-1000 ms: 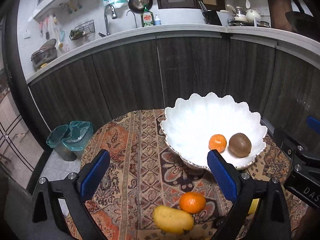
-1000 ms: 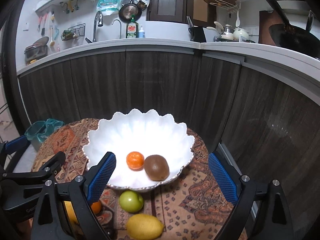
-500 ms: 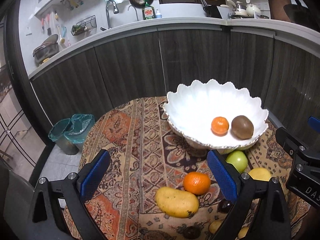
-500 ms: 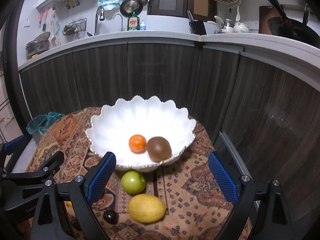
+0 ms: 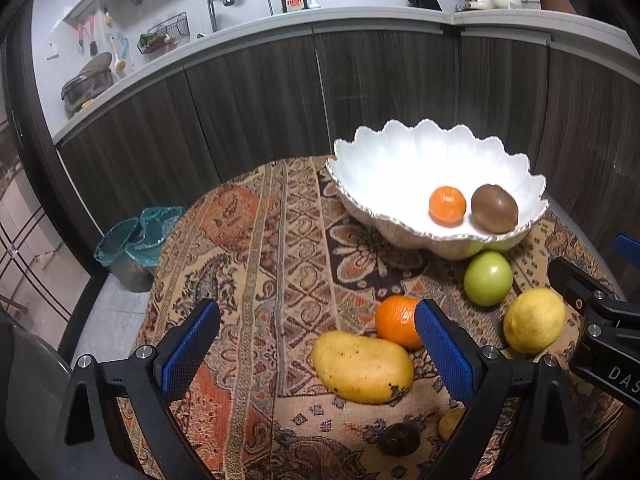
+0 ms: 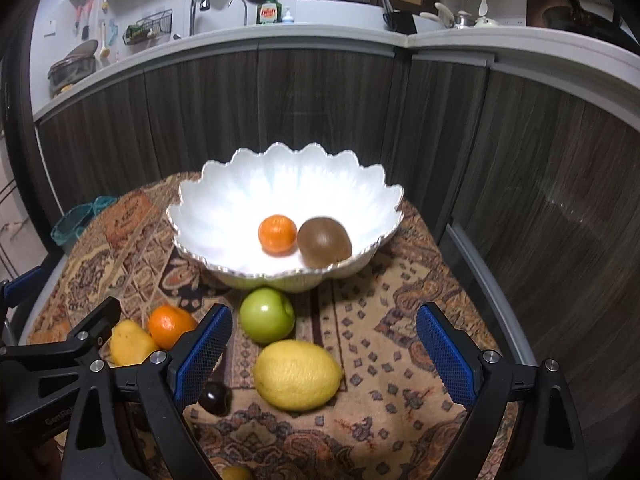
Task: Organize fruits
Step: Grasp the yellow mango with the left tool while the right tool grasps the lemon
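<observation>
Right wrist view: right claw point(image 6: 324, 354) wide, empty, above lemon point(image 6: 298, 374). Left claw point(image 5: 316, 346) wide, empty, over mango point(image 5: 362, 366). Tangerine point(image 6: 277, 234) and kiwi point(image 6: 324, 242) inside white bowl point(image 6: 224, 208); apple point(image 6: 267, 315) on table just beside bowl.

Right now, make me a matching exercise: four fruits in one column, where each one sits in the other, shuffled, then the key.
Fruits
1. kiwi
2. green apple
3. lemon
4. mango

Places
A. on the cloth, between the fingers of the open right hand-held gripper
B. inside the white bowl, beside a small orange
C. on the cloth just in front of the bowl's near wall
D. on the cloth, between the fingers of the open left hand-held gripper

Pairs: 1-B, 2-C, 3-A, 4-D
</observation>
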`<state>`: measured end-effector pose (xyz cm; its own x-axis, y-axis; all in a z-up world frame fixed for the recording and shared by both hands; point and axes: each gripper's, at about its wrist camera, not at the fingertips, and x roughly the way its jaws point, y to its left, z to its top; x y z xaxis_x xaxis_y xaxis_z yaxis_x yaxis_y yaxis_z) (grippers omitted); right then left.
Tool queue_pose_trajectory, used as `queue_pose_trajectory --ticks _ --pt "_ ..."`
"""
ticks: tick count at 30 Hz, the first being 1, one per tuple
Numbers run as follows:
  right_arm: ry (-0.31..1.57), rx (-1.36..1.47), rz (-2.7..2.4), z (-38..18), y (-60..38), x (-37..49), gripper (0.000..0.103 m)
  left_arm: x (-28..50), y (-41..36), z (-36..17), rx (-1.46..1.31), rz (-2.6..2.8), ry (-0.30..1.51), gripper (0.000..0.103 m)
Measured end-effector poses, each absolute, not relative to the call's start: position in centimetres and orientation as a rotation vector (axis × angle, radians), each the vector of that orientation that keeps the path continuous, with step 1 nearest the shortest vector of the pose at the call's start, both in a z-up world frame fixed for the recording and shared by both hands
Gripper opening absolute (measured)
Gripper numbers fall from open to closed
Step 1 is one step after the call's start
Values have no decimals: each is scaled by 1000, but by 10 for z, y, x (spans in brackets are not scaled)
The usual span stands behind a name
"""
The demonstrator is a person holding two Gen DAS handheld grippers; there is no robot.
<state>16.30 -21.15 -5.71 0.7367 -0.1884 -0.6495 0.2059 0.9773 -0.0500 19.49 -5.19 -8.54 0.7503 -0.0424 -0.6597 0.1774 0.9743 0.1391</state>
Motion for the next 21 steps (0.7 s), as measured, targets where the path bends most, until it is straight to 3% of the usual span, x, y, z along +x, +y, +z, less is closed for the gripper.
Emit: queue_pose_trajectory --ticks 21 --pt "824 49 -184 -99 -214 174 94 199 -58 -124 220 -190 814 99"
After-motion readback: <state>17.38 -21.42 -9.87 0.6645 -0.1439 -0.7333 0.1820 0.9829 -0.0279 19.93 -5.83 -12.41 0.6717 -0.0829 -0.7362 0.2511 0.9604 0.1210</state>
